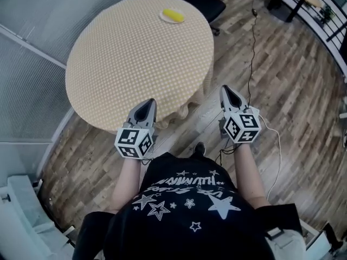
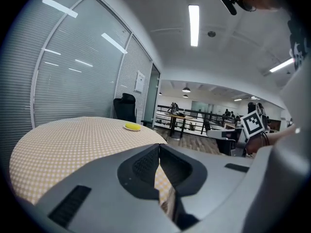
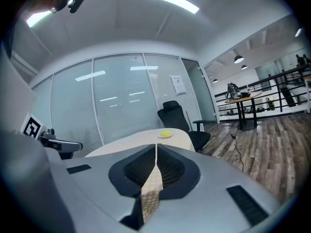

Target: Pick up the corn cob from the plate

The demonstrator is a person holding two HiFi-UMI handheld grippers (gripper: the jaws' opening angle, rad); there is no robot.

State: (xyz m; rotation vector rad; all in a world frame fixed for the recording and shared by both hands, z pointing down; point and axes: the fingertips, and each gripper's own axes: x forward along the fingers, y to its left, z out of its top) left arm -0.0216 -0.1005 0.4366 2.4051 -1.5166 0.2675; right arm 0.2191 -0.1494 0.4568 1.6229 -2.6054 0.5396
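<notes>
Head view: both bare forearms reach forward from the person's body, each hand holding its gripper low and nearly level, tips pointing away. The left gripper (image 1: 147, 106) hangs over the near edge of the round desk (image 1: 135, 58), which wears a checked cloth. The right gripper (image 1: 227, 92) is beside that desk, over the wooden floor (image 1: 271, 80).

In the left gripper view, the left gripper (image 2: 159, 147) has its jaws brought together at the tips, nothing between them; only a sliver of the checked cloth shows through the slit lower down. In the right gripper view, the right gripper (image 3: 156, 147) likewise has its jaws closed tip to tip and empty.

The corn cob (image 1: 173, 15) lies on a small white plate (image 1: 164, 18) at the far side of the desk, well ahead of both pairs of jaws and touched by neither. Beyond the left jaws it shows a little to their left (image 2: 131, 126); beyond the right jaws it sits just above the tips, slightly right (image 3: 165, 134). A black office chair (image 3: 177, 115) stands behind the desk.
</notes>
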